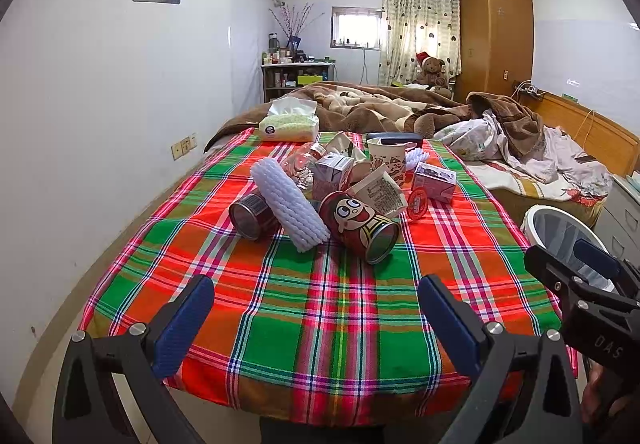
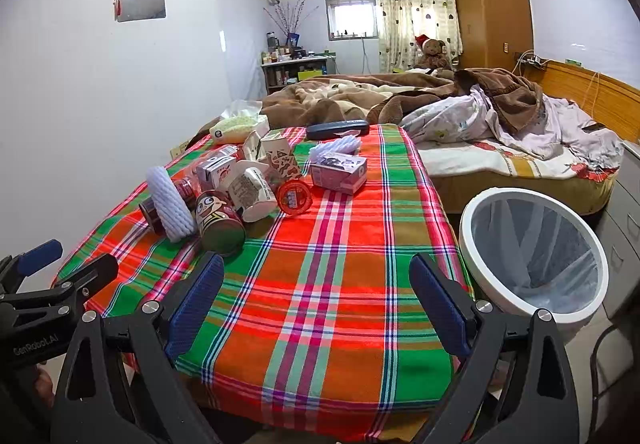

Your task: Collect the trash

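Left gripper (image 1: 316,320) and right gripper (image 2: 316,308) hover side by side over the near edge of the tabletop, each with its blue-padded fingers spread wide and nothing between them. The plaid tablecloth (image 1: 320,304) (red, green and orange checks) covers the whole tabletop and hangs over its near edge.

The trash lies in one heap toward the far left part of the tabletop. Nearest in the heap, a red cartoon can (image 1: 360,226) lies on its side, open end toward the near edge, touching a white ribbed foam sleeve (image 1: 289,204) that leans across a second red can (image 1: 252,214). Behind these lie a white labelled paper cup (image 1: 380,192), a red-lidded round tub (image 1: 417,203), a small milk carton (image 1: 333,169) and a crumpled clear plastic bottle (image 1: 299,164). A lilac drink carton (image 1: 434,180) sits just right of the heap. Farther back stands a patterned paper cup (image 1: 386,154), and a dark blue case (image 2: 337,128) lies along the far edge.

A white-rimmed trash bin (image 2: 534,258) (lined with a pale bag) stands on the floor just off the tabletop's right edge. Beyond the far edge, a tissue pack (image 1: 289,124) rests on the bed's brown blanket (image 1: 380,108).
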Available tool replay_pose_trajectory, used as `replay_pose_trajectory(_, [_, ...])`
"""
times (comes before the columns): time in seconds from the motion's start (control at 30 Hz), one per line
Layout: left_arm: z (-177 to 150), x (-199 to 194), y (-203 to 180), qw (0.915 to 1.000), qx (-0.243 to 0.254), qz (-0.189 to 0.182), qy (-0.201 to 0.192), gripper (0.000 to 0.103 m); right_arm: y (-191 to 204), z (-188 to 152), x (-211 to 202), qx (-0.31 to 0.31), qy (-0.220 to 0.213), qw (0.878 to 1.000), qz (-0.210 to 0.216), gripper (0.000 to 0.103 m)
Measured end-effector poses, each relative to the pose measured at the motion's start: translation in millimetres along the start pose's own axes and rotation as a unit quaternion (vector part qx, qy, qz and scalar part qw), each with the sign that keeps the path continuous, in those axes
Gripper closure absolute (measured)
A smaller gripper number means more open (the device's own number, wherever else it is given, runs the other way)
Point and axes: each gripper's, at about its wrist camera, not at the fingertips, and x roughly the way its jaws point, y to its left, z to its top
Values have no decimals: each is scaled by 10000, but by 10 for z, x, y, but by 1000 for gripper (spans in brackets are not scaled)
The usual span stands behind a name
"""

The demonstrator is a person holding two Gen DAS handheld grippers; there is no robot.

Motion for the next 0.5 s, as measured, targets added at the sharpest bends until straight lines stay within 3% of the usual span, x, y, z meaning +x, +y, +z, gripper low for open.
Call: replay_pose_trajectory(0.5, [0, -27, 12, 10000, -42, 5, -13, 0, 1, -4, -23, -5, -37, 10000, 28, 7])
